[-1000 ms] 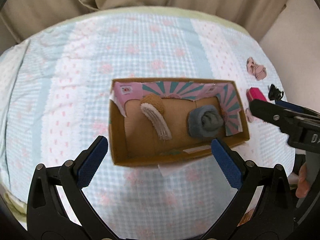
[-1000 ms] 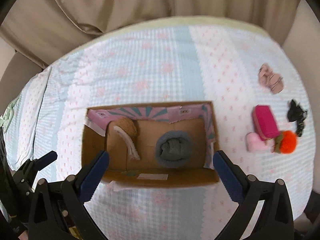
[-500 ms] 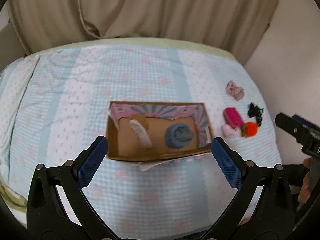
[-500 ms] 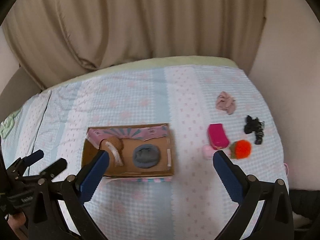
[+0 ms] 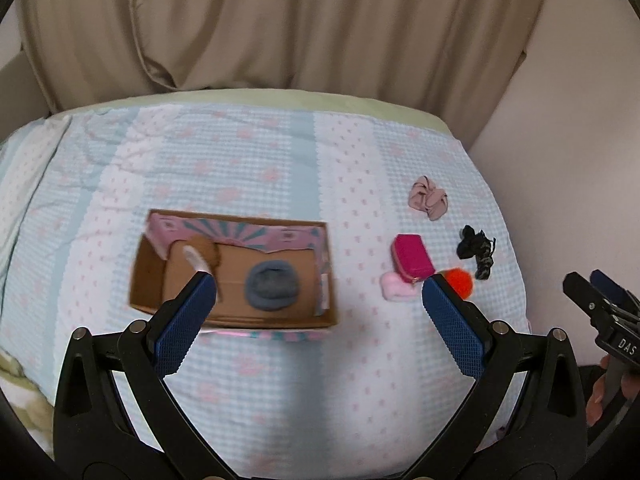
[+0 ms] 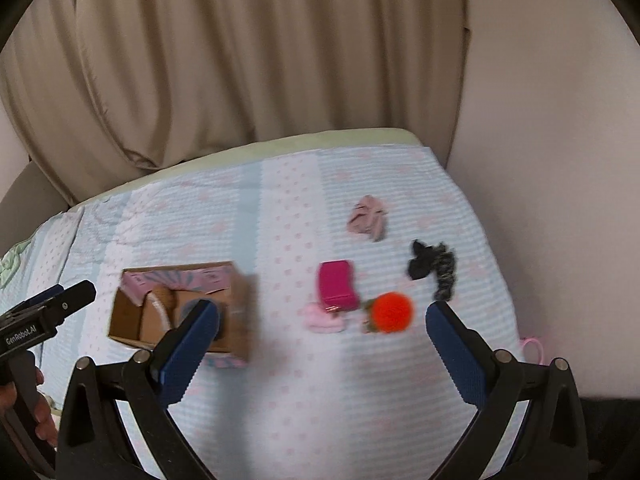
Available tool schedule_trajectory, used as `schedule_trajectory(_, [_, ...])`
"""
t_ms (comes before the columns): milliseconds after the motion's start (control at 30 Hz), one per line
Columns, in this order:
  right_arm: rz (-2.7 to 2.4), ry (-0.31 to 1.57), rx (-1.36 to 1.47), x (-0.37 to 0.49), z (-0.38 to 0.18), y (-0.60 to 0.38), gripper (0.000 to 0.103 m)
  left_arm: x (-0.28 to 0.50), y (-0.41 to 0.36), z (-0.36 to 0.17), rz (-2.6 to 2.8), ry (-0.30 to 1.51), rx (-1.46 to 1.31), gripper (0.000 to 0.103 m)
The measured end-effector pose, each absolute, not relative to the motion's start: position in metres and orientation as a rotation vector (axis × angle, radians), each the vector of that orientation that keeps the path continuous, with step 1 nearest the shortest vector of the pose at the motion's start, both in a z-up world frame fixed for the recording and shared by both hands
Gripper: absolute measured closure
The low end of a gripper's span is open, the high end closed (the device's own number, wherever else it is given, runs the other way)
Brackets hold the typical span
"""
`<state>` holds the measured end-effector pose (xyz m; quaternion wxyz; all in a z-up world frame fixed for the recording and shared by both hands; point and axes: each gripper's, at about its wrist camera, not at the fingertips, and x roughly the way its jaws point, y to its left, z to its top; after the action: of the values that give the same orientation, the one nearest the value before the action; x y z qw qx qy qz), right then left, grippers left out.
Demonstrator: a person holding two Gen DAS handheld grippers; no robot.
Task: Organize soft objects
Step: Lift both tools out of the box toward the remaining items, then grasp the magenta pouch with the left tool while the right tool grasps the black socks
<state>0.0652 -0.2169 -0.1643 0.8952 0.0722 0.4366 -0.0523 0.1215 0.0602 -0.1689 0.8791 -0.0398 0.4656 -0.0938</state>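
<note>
Two things in the box: a grey rolled sock [image 5: 273, 286] and a brown-and-white sock [image 5: 202, 258] lie inside the cardboard box [image 5: 148, 276] on the bed [image 5: 280, 168].
Things left out: a pink scrunchie [image 5: 428, 198], a bright pink pouch [image 5: 413, 259], a pale pink soft thing [image 5: 397, 291], an orange pompom [image 6: 391, 313] and a black scrunchie [image 6: 434, 268] lie to the right of the box.
How they sit: the pouch, the pale pink thing and the pompom are bunched close, maybe touching. The two scrunchies lie apart from them.
Left tongs [image 5: 318, 300]: wide open, holding nothing, up above the bed.
Right tongs [image 6: 322, 322]: wide open too, holding nothing, looking down at the bunch of loose things.
Step in hand: I think it is picking the next soft thing for the box.
Good way to do it: the right tongs are nearer, so they fit best. Come down straight over one thing only. The pompom is round and squishy, so pinch it in the middle.
Watch out: the bunch is tight, so a wide grab may catch two things or push the pouch away.
Where to drop it: the bare spot of the box floor, not on top of the socks.
</note>
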Motion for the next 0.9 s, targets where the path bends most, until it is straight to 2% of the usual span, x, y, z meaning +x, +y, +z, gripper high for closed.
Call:
schedule_trajectory(367, [-0.174,0.943,0.163,0.084,-0.205,-0.345,0.000,0.156,-0.086,-0.210,-0.215,1.059,-0.071,0.000])
schedule_trajectory(700, [-0.210,0.978,0.182,0.129,-0.287,-0.409,0.000,0.229,-0.168,-0.302,-0.231,1.172,-0.064,0.000])
schedule_trajectory(767, [-0.206,0.992,0.191,0.140,-0.310,-0.419,0.006,0.240,-0.178,-0.323,-0.228,1.193,-0.056,0.000])
schedule_trajectory(900, [-0.209,1.021,0.190,0.159,-0.352,-0.432,0.008,0.262,-0.196,-0.374,-0.223,1.246,-0.042,0.001])
